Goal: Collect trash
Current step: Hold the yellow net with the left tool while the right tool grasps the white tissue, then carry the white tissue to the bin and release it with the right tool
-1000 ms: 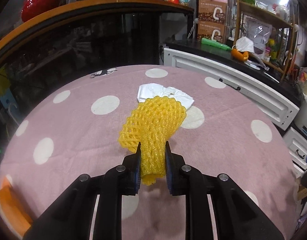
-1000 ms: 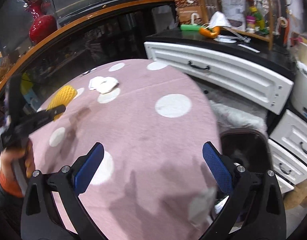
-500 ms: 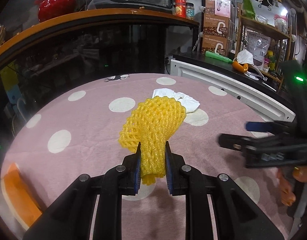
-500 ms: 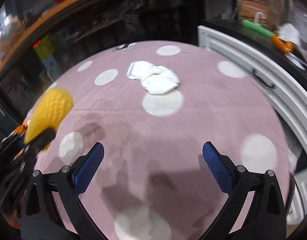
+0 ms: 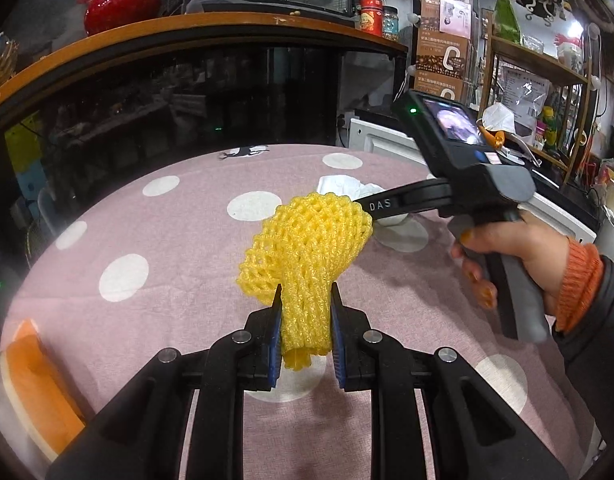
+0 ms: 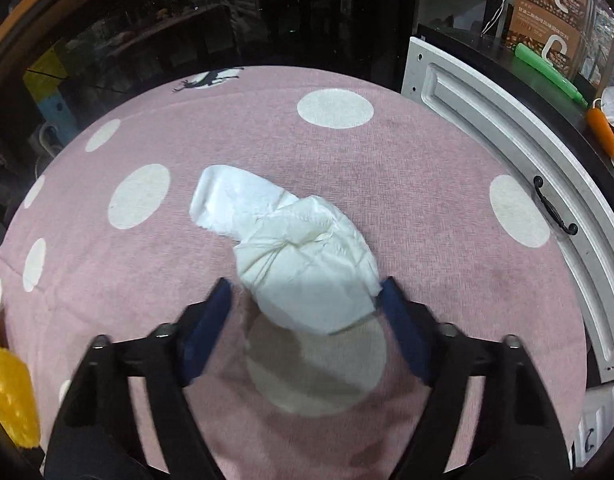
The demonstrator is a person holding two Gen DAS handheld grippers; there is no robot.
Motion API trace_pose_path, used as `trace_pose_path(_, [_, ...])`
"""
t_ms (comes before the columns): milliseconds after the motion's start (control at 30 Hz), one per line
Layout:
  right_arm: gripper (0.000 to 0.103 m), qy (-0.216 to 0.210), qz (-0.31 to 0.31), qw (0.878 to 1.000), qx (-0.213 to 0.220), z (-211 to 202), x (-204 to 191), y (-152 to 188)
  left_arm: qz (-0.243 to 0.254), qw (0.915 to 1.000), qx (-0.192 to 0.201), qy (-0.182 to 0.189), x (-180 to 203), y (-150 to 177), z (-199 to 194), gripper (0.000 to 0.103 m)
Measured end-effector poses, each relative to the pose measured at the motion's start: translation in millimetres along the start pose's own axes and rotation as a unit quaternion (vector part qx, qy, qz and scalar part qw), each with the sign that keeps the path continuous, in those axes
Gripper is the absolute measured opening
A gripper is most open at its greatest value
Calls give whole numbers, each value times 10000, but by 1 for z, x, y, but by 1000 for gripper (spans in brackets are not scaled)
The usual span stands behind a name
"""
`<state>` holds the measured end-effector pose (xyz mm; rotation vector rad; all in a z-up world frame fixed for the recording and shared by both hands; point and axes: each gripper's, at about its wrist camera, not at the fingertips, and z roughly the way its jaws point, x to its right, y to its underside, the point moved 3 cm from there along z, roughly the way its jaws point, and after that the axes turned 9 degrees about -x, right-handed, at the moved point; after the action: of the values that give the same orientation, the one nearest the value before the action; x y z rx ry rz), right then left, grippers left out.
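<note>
My left gripper (image 5: 305,312) is shut on a yellow foam net sleeve (image 5: 307,248) and holds it above the pink dotted tablecloth (image 5: 167,248). A crumpled white tissue (image 6: 291,252) lies on the cloth. My right gripper (image 6: 307,308) is open, its fingers on either side of the tissue's near end. In the left wrist view the right gripper's body (image 5: 467,184) reaches over the tissue (image 5: 347,186), which is partly hidden behind the sleeve. The sleeve also shows at the lower left edge of the right wrist view (image 6: 11,396).
A white drawer front with a black handle (image 6: 555,208) runs along the table's right side. A dark glass cabinet with an orange wooden top (image 5: 187,28) stands behind the table. An orange and white object (image 5: 31,396) lies at the table's left edge.
My right gripper has swung across the table and come down with its open fingers around the white tissue. My left gripper still holds the yellow sleeve, nearly still.
</note>
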<state>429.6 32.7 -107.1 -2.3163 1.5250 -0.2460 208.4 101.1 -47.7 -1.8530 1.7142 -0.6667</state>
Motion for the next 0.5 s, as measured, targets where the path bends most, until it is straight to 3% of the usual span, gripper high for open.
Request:
trace_pose_path(67, [32,89,-159,9998,109,0,-3,-1,-2,10000,-23,14,0,1,1,20])
trace_pose_path(133, [17,36,-169,9998,141,-4,-2,1,-21,10000,-27,9,-2,1,1,20])
trace_pose_path(200, [13,175,-123,9995,239,-13,1,10,-18,10000,-32,24,-1,1,1,20])
trace_pose_path(500, [12,-271,265,9968,702,-72,37,75,111,9998,-64,141,7,5,1,20])
